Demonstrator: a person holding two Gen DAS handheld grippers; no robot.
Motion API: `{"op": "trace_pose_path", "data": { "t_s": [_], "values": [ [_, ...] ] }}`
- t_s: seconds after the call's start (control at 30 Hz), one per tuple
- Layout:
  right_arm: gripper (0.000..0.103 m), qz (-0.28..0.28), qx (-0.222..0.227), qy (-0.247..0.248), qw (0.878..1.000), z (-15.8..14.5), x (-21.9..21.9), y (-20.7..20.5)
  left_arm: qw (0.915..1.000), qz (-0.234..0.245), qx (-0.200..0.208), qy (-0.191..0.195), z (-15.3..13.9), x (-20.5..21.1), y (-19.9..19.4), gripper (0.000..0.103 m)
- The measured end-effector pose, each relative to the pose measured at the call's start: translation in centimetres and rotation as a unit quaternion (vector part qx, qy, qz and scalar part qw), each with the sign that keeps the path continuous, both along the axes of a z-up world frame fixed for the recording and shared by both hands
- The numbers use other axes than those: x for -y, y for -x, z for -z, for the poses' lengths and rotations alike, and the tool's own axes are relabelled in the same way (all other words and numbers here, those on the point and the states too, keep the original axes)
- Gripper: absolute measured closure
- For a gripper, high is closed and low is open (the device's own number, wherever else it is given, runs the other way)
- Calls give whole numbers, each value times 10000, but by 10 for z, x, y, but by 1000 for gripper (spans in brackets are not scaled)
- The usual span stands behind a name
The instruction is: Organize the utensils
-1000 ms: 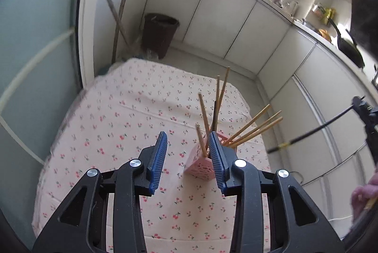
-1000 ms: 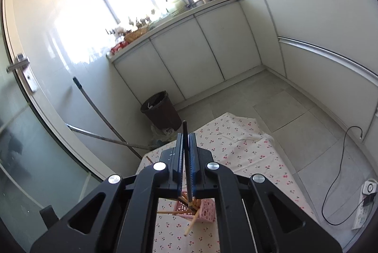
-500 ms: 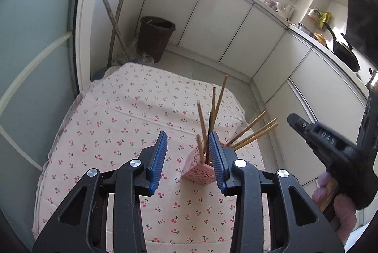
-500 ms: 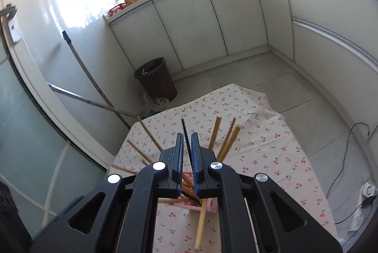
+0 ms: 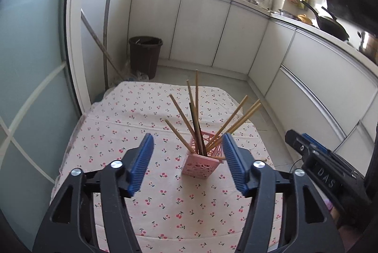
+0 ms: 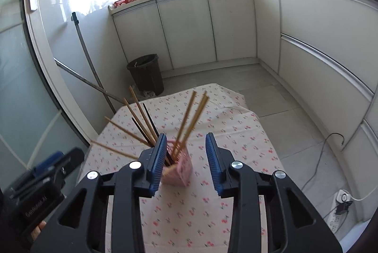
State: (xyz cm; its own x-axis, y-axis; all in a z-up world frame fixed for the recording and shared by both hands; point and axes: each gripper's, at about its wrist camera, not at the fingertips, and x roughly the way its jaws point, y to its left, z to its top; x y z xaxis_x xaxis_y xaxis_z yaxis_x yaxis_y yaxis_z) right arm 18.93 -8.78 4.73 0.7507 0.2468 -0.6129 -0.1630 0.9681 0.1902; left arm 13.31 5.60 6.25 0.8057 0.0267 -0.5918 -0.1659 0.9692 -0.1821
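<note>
A pink perforated holder (image 5: 200, 162) stands on the cherry-print tablecloth (image 5: 113, 120). Several wooden chopsticks (image 5: 232, 117) fan out of it, and a dark chopstick (image 5: 195, 125) stands among them. My left gripper (image 5: 187, 138) hovers just in front of the holder with its jaws opening, the pads clear of it on both sides. In the right wrist view my right gripper (image 6: 186, 136) is over the holder (image 6: 180, 170), jaws opening, nothing pressed between the pads; dark chopsticks (image 6: 141, 129) lean inside. Each gripper shows in the other's view: the right gripper (image 5: 326, 172) and the left gripper (image 6: 45, 182).
A brown bin (image 5: 145, 54) and leaning mop handles (image 5: 106, 40) stand behind the table by a glass door. White cabinets (image 5: 200, 26) run along the back and right. A power strip (image 6: 340, 205) and a cable (image 6: 316, 163) lie on the floor at the right.
My right gripper came down over the holder and let go of the black chopstick, which now stands in it. My left jaws have widened, and the right gripper has moved closer.
</note>
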Motion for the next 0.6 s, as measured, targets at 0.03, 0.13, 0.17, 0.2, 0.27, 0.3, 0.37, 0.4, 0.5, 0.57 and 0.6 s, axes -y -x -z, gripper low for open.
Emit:
{"op": "trace_pose_path", "data": {
  "t_s": [0.03,0.13,0.17,0.2,0.27,0.3,0.37,0.4,0.5,0.57,0.6],
  "values": [
    [65,31,-9,19,10000,2,3,4,10000,-21,14,-36,1,1,2,41],
    [58,106,-65,15,9999,9,12,13,9999,-29,-3,-102,6,7,7,37],
    [58,117,-75,18,9999,10,13,16,9999,-4,-35,-119,8,9,7,36],
    [58,138,-95,28,9999,13,15,19,9999,7,-54,-149,10,11,8,35],
    [57,157,-148,33,9998,18,18,24,9998,10,-71,-204,13,14,11,31],
    [55,173,-189,28,9997,21,20,27,9997,3,-73,-226,14,17,12,31],
    [51,217,-228,27,9995,24,23,30,9996,-6,-79,-265,17,19,15,28],
    [49,257,-241,11,9994,26,26,32,9996,-16,-83,-286,18,20,16,27],
    [43,331,-277,-17,9991,29,32,37,9994,-54,-89,-344,20,22,19,23],
    [39,396,-279,3,9988,30,34,40,9993,-86,-81,-356,23,24,23,18],
    [38,450,-275,20,9986,31,36,42,9993,-100,-70,-354,23,24,24,17]
  ]
}}
